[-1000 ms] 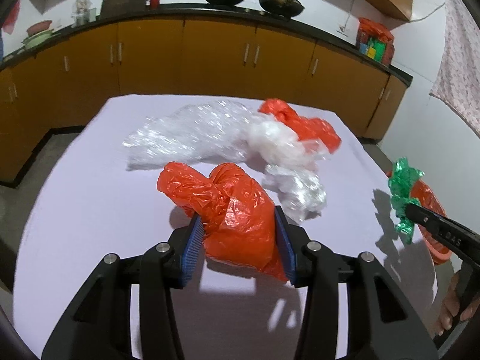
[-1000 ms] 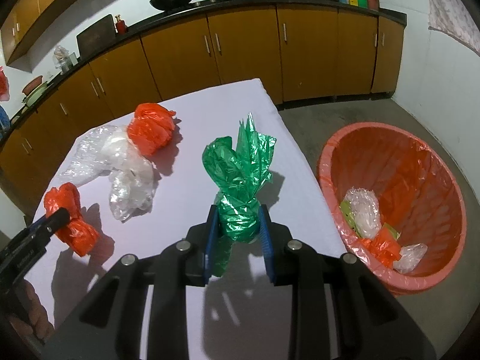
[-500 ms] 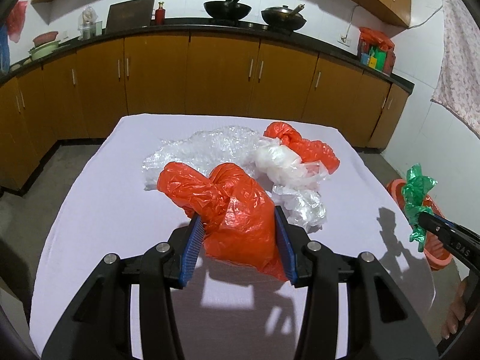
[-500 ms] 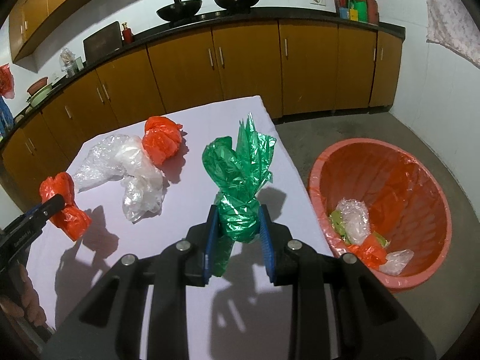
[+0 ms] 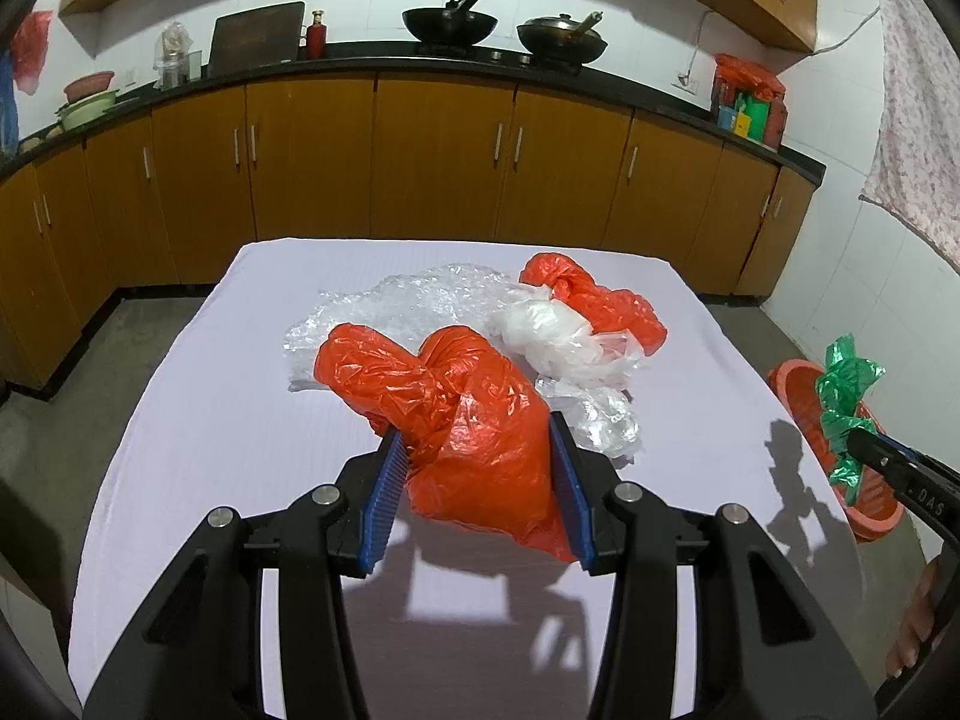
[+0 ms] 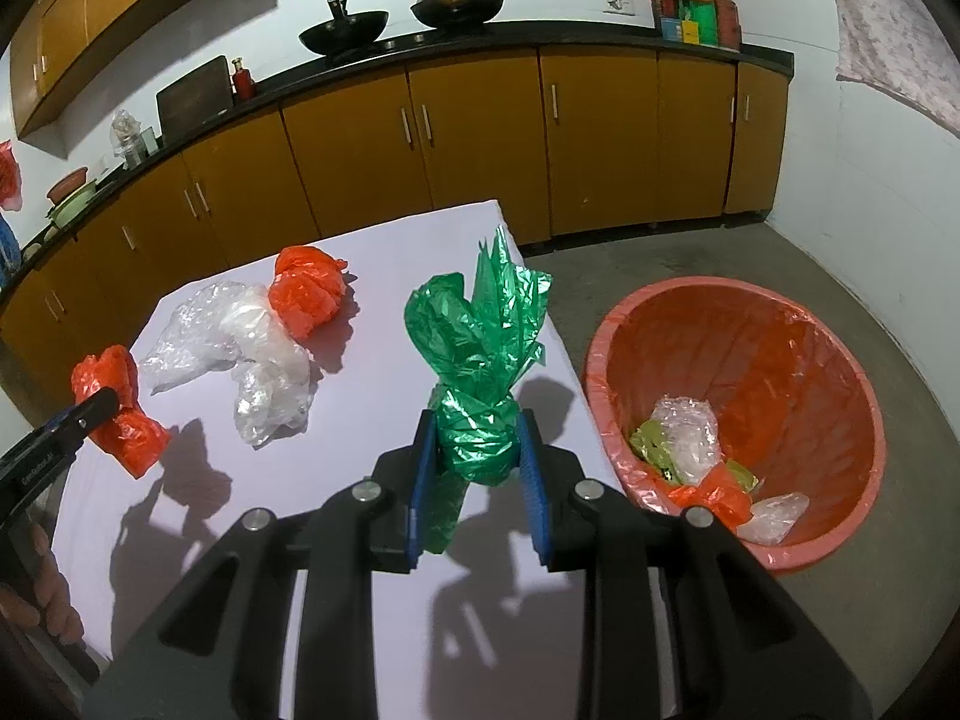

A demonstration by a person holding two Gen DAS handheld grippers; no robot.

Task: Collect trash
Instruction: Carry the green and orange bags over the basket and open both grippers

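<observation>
Nearest to us, our left gripper (image 5: 477,468) is clamped on a crumpled red bag (image 5: 480,420), its blue pads pressing both sides, and the bag hangs above the white table (image 5: 210,420) rather than lying on it. Our right gripper (image 6: 477,456) is closed narrowly around the twisted neck of a green bag (image 6: 480,360), whose loose top fans upward; it sits over the table's right edge.

Just beyond the red bag, a heap of clear plastic (image 5: 420,312) lies on the table, with a whiter wad (image 5: 558,336) resting against it. Touching that wad on the far side is a second red bag (image 5: 594,300), knotted at the top.

To the right of the table, on the floor, stands a red bin (image 6: 840,420) lined with red plastic. At its bottom we see a clear wrap, something yellow-green and a red scrap.

Farther off, brown cabinets (image 5: 438,168) run along the wall under a dark counter, where two black woks (image 5: 450,21) stand.
</observation>
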